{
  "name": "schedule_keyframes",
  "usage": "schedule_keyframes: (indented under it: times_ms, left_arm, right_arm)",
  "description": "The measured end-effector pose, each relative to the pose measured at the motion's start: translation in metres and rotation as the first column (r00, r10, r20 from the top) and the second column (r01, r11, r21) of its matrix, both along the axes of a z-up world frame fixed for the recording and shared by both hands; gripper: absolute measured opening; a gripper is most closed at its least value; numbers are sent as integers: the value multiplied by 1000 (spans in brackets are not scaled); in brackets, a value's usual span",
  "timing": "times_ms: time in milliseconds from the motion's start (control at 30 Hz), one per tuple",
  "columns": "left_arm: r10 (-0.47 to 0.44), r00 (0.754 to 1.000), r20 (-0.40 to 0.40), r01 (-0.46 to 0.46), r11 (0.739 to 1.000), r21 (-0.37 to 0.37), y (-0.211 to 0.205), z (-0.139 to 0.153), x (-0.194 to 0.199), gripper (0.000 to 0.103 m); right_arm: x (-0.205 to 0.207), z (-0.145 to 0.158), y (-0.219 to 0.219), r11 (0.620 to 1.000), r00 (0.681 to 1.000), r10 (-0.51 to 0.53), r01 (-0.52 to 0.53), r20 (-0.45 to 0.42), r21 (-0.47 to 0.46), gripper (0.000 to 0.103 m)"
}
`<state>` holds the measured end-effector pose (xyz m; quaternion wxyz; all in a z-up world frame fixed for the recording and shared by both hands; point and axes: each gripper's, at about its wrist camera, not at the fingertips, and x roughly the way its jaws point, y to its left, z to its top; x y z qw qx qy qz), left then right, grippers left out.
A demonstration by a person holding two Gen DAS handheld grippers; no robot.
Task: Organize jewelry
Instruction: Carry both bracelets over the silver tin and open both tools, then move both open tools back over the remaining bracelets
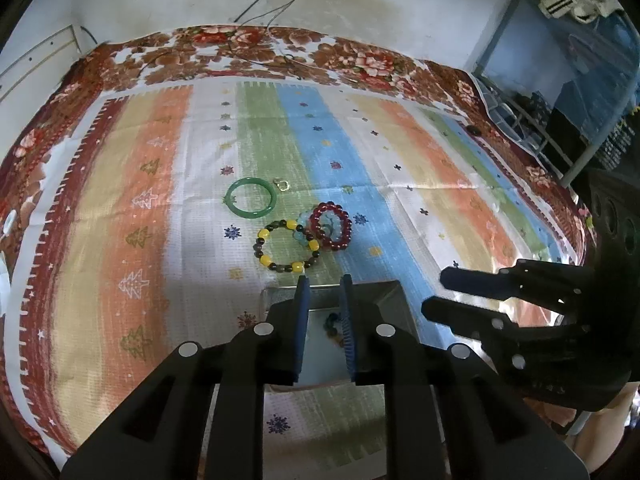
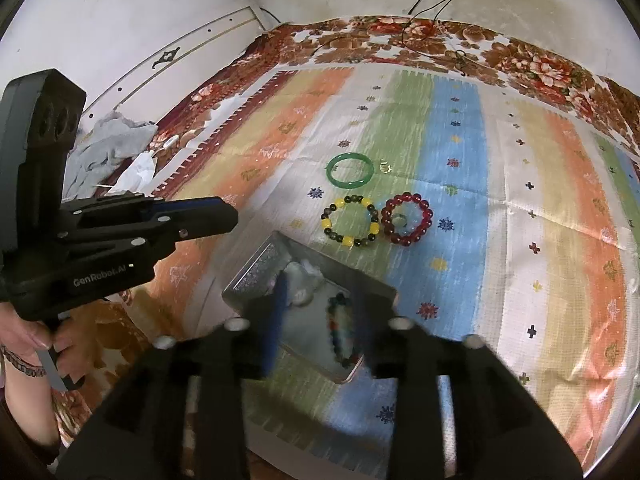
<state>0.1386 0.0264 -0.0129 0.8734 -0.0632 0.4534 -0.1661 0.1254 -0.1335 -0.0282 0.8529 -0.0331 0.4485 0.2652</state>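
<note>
Metal tin (image 2: 256,276) sits open on the striped cloth (image 2: 520,240), nearest the person; one dark beaded bracelet (image 2: 340,328) already lies inside it, beside some white padding.

Four pieces remain outside, all on the far side of the tin. Yellow-and-dark bead bracelet (image 2: 351,222) is closest, just beyond the tin's far rim. Red bead bracelet (image 2: 407,219) lies just to its right; in the left wrist view the two overlap around a pale blue-green piece, too small to identify. Green bangle (image 2: 350,169) is further out, small gold ring (image 2: 385,167) just beside it on the right.

Right tool (image 2: 320,304) hangs directly over the tin, jaws parted with nothing between them, the dark bracelet visible below in the gap. Left tool (image 1: 324,312) also hovers over the tin, jaws narrowly apart, gripping nothing.

Judgement: the next pick is straight ahead past the far rim. The two tools look about equally near the yellow-and-dark bracelet; the red one favours the right.
</note>
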Motion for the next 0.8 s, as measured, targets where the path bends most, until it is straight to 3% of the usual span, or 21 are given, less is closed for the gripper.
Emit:
schedule_keyframes:
  times_ms: [233,400,567,667,800]
  left_arm:
    - [11,1000,-9,-10,1000,12,2,-2,5,28]
    - [26,999,-24,-26,999,26,5,-6,14,29]
    - [22,999,-44,-20,999,41,4,-9,20,29]
    - [10,999,-40,-8,998,60,0,-9,24,38]
    - [11,999,-41,-7,996,86,-2,-9,32,40]
  right_arm:
    - [4,-4,-1,1000,1000,-14,14,1,-20,37]
    - [9,-7,-7,999,999,-36,36,-2,-23,37]
    - [17,-11,-12,998,998,-57,57,-15,-22,46]
    - [20,-12,-14,998,998,-66,66,-14,-23,48]
    - [26,-14,-13,995,997,-79,79,-5,-54,48]
